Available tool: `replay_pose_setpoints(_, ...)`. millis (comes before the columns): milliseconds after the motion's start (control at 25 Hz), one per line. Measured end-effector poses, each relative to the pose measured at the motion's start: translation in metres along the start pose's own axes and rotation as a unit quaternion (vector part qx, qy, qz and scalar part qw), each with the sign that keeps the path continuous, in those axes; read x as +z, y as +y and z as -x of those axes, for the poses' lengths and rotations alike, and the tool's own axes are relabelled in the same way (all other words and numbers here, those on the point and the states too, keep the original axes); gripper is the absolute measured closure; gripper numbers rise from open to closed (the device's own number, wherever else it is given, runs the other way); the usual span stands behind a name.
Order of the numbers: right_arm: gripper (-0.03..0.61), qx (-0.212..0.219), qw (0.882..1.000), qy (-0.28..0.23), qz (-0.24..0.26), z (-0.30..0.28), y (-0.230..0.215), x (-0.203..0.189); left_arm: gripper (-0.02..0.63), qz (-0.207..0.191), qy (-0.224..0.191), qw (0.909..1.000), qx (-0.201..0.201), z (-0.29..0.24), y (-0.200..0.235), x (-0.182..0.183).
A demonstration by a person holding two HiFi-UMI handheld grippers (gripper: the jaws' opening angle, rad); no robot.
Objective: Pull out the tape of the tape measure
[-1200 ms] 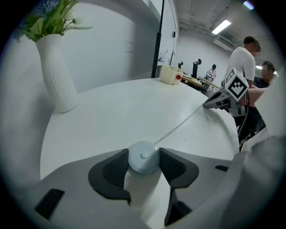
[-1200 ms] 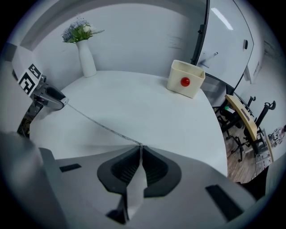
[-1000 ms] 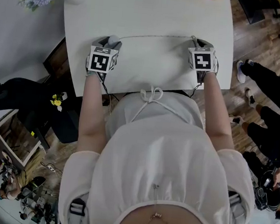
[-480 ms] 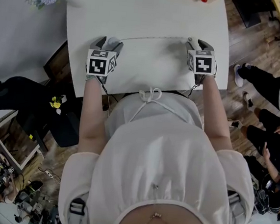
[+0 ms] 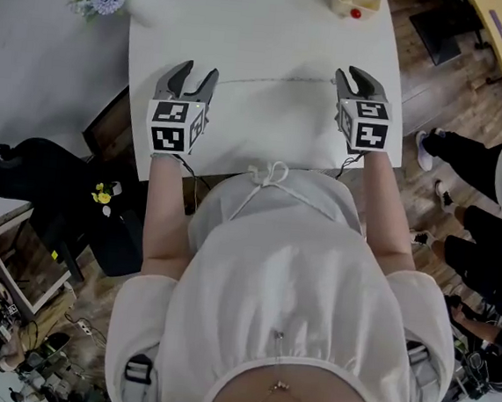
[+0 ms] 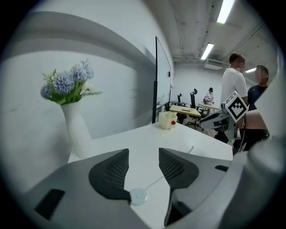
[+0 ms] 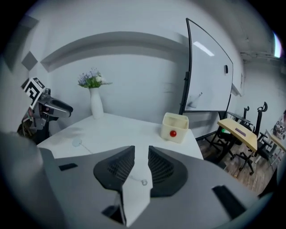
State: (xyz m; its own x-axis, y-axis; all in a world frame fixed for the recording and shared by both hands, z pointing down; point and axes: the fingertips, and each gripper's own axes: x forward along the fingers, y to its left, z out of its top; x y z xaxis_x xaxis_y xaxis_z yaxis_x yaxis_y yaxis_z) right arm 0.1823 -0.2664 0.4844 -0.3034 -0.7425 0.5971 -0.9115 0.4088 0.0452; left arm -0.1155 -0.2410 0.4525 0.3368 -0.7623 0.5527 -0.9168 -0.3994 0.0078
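The left gripper [image 5: 201,69], wide, and right gripper [image 5: 349,73], narrow, are hanging empty, jaws having just been closing; lifting straight off the tape [image 5: 276,79] below them is looking safest.

hand-held grippers [image 5: 200,69] [image 5: 349,73]: 2 | tape measure [image 6: 138,196]: 1 | vase [image 6: 77,127]: 1 | box [image 7: 174,127]: 1

The person wears a white short-sleeved top [image 5: 288,270] with a bow-tied cord [image 5: 270,171]. The grey left gripper [image 5: 200,70] and right gripper [image 5: 349,73] carry black-and-white marker cubes [image 5: 172,126] and dark gridded jaws.
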Motion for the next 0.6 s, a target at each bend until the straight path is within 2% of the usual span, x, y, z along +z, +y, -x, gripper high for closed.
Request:
replay_pose_setpoints(360,0.569,0.017,0.992,-0.117,0.031,0.048,0.016,0.066,0.516,-0.028,-0.103,0.9942,0.009,0.047,-0.015,0.067)
replay_pose_setpoints(480,0.571,0.027,0.988,-0.148,0.044,0.057,0.023,0.080,0.566,-0.034,-0.142,0.9893,0.007,0.059,-0.018,0.082)
replay_pose_setpoints(600,0.571,0.037,0.983,-0.172,0.053,0.066,0.028,0.089,0.585,-0.035,-0.171,0.9847,-0.006,0.067,-0.024,0.090)
